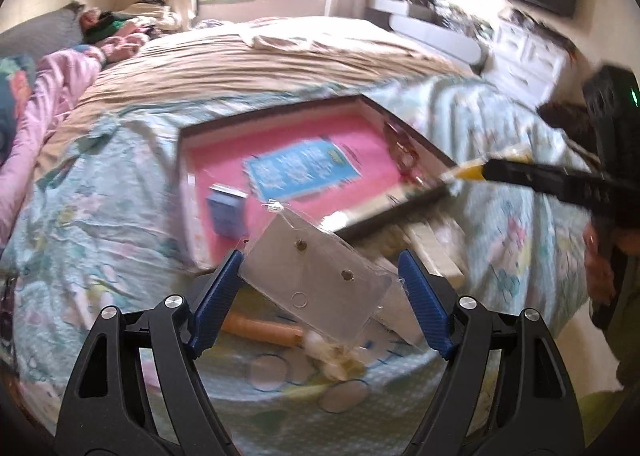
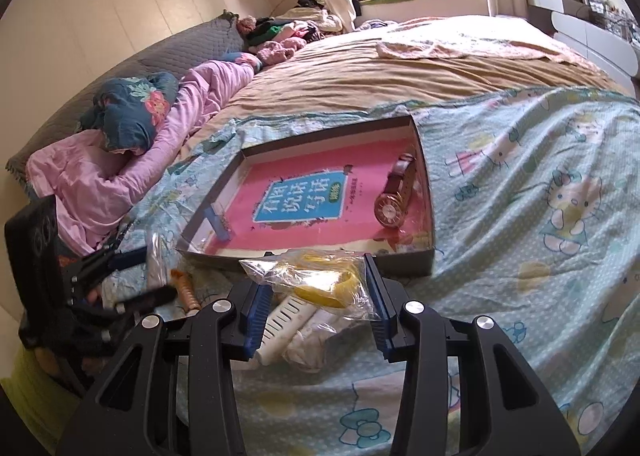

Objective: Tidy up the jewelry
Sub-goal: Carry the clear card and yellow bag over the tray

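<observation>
In the left wrist view my left gripper (image 1: 324, 288) is shut on a clear packet (image 1: 320, 276) holding a card with two small stud earrings, lifted off the bed. My right gripper (image 2: 316, 296) is shut on a clear bag with a yellow bangle (image 2: 320, 284); it also shows at the right of the left wrist view, right gripper (image 1: 476, 172). Beyond both lies a shallow dark-rimmed box (image 2: 424, 260) with a pink floor and blue label. Inside it are a brown-strapped watch (image 2: 394, 196) and a small blue box (image 1: 226, 214).
Loose items lie on the blue cartoon-print sheet (image 2: 520, 216) under the grippers: a white comb-like piece (image 2: 284, 320), a ribbed tan piece (image 2: 188, 288) and clear rings (image 1: 268, 372). Pink bedding (image 2: 120, 168) lies at the left, white drawers (image 1: 528, 52) at the far right.
</observation>
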Demonstrator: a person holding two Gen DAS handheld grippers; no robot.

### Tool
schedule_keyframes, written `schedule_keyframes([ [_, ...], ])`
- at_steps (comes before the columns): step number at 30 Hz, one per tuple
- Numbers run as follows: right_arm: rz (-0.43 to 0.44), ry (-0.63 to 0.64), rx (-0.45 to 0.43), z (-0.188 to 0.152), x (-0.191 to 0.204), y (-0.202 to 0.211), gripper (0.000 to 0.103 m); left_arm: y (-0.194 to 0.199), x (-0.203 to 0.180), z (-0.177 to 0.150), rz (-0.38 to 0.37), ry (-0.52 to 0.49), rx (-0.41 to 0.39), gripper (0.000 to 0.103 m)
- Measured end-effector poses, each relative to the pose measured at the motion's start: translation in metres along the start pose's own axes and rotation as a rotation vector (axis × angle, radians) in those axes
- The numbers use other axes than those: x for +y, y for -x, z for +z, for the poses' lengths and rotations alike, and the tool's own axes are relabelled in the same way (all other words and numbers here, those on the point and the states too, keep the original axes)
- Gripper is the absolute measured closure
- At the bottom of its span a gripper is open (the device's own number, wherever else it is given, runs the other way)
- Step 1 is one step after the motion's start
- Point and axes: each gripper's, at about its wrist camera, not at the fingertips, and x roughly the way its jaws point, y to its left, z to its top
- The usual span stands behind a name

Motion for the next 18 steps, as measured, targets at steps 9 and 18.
schedule_keyframes([
  [9, 0.028, 0.054, -0.021, 0.017, 0.020, -0.004, 0.062, 0.024, 0.057, 0.016, 0.102, 0.141, -0.069, 0.031],
  [18, 0.021, 0.086, -0.049, 0.038, 0.028, -0.018, 0.062, 0.011, 0.063, 0.036, 0.149, 0.149, -0.053, 0.031],
])
